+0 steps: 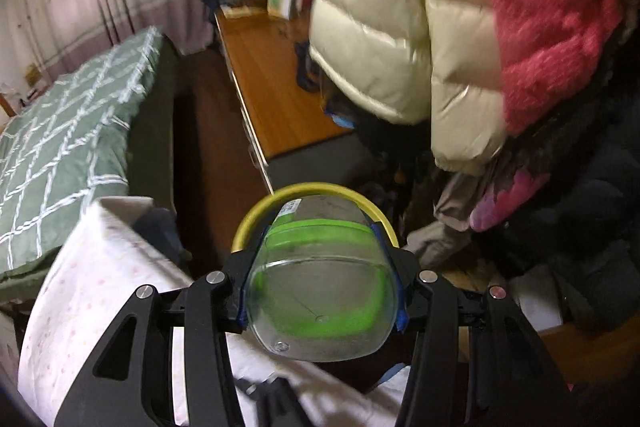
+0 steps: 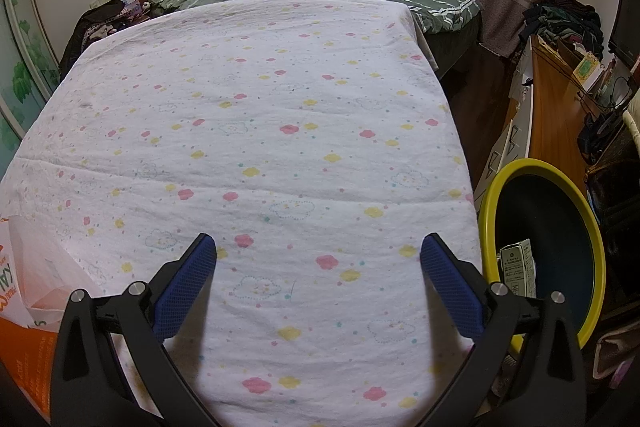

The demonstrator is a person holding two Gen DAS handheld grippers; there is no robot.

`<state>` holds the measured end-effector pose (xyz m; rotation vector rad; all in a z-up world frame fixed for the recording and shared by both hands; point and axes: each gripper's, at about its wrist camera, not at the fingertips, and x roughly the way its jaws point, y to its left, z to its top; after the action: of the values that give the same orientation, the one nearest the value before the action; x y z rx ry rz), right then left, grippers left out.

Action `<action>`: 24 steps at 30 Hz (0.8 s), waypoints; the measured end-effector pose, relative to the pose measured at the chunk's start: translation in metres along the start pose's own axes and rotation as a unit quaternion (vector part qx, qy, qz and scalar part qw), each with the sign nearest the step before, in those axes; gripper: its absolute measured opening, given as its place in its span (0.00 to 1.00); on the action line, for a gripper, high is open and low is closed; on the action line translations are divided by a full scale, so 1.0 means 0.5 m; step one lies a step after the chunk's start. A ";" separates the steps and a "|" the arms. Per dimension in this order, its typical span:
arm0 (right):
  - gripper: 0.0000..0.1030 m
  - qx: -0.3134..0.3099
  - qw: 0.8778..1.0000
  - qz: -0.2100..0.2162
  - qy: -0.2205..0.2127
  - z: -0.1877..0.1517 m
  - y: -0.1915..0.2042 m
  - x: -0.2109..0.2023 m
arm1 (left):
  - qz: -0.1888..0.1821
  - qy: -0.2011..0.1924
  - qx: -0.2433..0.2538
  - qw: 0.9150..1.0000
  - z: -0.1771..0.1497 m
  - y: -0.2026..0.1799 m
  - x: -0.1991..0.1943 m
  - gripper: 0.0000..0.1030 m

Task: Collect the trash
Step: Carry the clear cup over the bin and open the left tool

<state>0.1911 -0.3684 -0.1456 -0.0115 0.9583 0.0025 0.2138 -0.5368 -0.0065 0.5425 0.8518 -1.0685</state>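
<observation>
- Holding a clear plastic bottle (image 1: 320, 291) with a green label, the left gripper (image 1: 320, 283) clamps it across the body, base toward the camera.
- Just ahead of and below that gripper sits the yellow-rimmed bin (image 1: 256, 215), its rim showing behind the bottle.
- The bottle looks empty, so probably light, smooth and easily dented; a mid-body hold on the label band seems safest against slipping.
- The right gripper (image 2: 318, 259) hangs with fingers spread wide, holding nothing, above the flower-print cloth (image 2: 260, 147).
- To its right the bin (image 2: 490, 195) already contains a small carton (image 2: 518, 267).
</observation>
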 end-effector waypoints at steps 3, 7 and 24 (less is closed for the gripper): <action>0.95 0.000 1.000 0.000 0.000 0.000 0.000 0.000 | 0.004 0.044 -0.004 0.999 0.017 -0.016 0.080 0.48; 0.95 0.000 1.000 0.000 0.000 0.000 0.000 0.000 | 0.024 0.080 -0.028 0.996 0.025 -0.015 0.161 0.70; 0.95 0.000 1.000 0.000 0.000 0.000 0.001 0.000 | 0.130 -0.170 -0.109 0.971 -0.145 0.067 -0.315 0.95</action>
<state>0.1910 -0.3681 -0.1455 -0.0117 0.9586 0.0020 0.1850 -0.3856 0.0802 0.2648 0.5679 -0.7864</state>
